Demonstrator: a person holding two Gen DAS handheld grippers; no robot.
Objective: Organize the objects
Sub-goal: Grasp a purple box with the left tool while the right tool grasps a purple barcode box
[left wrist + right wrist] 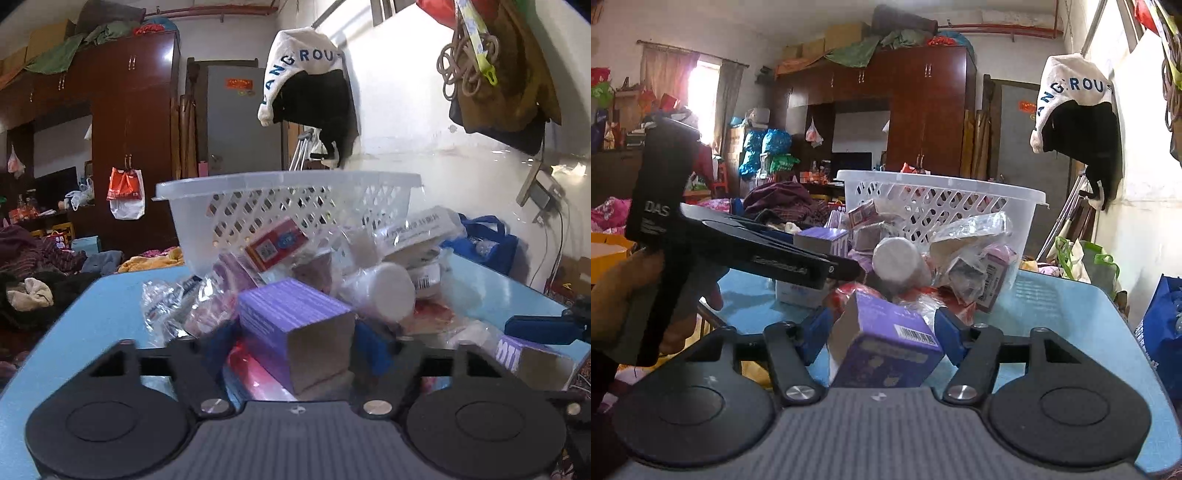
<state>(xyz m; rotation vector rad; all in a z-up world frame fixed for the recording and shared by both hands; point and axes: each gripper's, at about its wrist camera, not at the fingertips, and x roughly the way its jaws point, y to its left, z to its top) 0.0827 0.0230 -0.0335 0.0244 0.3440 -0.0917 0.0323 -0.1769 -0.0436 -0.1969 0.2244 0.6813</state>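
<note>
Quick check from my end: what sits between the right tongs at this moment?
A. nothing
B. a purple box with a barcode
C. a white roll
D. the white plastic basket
B: in the right wrist view the blue fingers flank the purple box with its barcode facing up.

light blue counter (110, 310). white basket (258, 206) with a diamond lattice wall. a purple box (291, 317) with fine ribbed stripes and a plain brown end; another purple box (886, 343) carrying a black-and-white barcode. a red and white carton (277, 243). a white round cap (391, 291). blue pads on the black left claw (299, 350) and black right claw (882, 332).
</note>
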